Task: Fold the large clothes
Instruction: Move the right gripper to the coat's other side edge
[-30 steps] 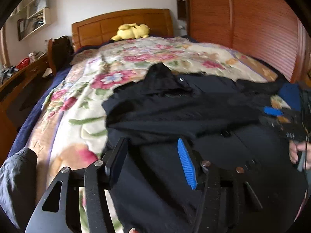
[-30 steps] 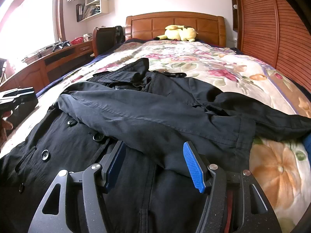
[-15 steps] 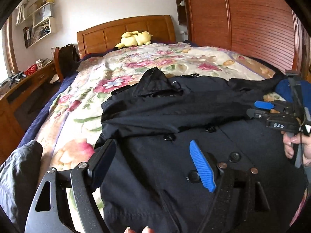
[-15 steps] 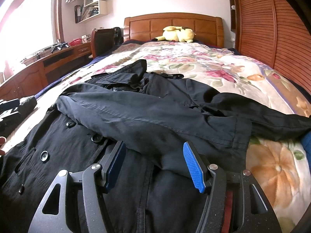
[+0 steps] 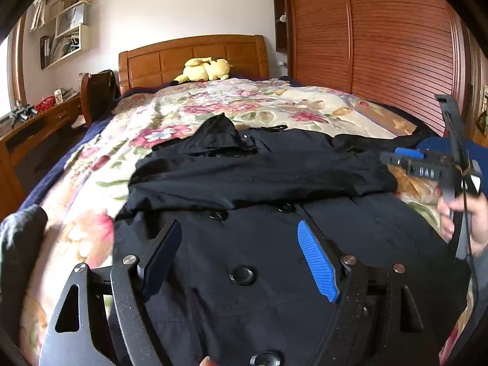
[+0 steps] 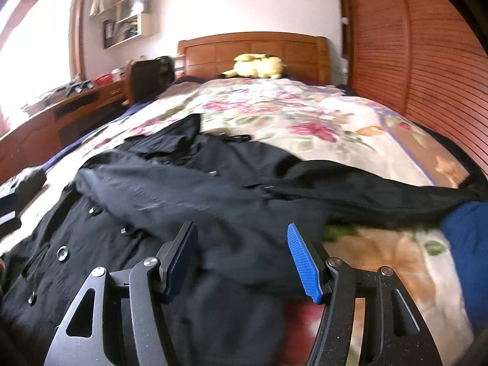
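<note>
The bed's floral quilt (image 5: 274, 106) carries the large black buttoned coat (image 5: 259, 244) on its near half, one sleeve folded across the chest. Since a second ago the left gripper (image 5: 241, 253) has travelled from the coat's edge to over its buttoned front, jaws opening wide and empty. The right gripper (image 6: 242, 259) holds nothing, jaws parted above the sleeve cuff; the next fold appears imminent.

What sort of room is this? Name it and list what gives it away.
A bedroom, most likely in a home: a bed with a wooden headboard and floral bedspread, a yellow plush toy by the headboard, and a slatted wooden wardrobe alongside.
</note>
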Tool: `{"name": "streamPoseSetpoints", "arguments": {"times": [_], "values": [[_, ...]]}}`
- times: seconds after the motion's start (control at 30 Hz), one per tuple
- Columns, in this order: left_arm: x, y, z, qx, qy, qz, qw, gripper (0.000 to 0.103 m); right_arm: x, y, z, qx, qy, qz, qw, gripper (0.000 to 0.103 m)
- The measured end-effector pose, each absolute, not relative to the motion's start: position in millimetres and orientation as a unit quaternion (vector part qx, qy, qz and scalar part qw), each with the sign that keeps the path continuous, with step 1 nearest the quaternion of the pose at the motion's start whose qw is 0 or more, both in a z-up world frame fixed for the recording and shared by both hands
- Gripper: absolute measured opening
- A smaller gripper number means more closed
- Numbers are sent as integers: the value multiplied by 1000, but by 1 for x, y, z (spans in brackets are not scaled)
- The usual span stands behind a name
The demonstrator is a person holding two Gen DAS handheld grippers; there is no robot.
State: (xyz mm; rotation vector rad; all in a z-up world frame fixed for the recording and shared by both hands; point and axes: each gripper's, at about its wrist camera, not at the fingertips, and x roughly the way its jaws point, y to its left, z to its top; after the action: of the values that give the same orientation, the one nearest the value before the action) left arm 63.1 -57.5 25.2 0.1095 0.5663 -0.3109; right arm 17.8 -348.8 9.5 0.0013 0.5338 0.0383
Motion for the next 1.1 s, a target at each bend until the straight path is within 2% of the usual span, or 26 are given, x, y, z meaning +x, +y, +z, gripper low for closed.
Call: {"name": "streamPoseSetpoints", "arguments": {"times": [0.13, 0.23, 0.33, 0.7, 1.1], "values": [[59, -61, 16, 59, 272, -148, 949, 79, 25, -390, 9, 32, 278, -24, 960, 63], [58, -62, 11, 63, 271, -150, 949, 79, 36, -418, 7, 30, 280, -77, 957, 71], [55, -60, 11, 61, 260, -147, 952, 79, 55, -445, 3, 55, 300, -95, 948, 74], [49, -45, 4, 37, 241, -122, 962, 79, 109, -468, -8, 54, 349, -173, 919, 74], [48, -38, 1, 22, 234, -111, 966, 79, 133, -494, -20, 67, 393, -203, 894, 74]]}}
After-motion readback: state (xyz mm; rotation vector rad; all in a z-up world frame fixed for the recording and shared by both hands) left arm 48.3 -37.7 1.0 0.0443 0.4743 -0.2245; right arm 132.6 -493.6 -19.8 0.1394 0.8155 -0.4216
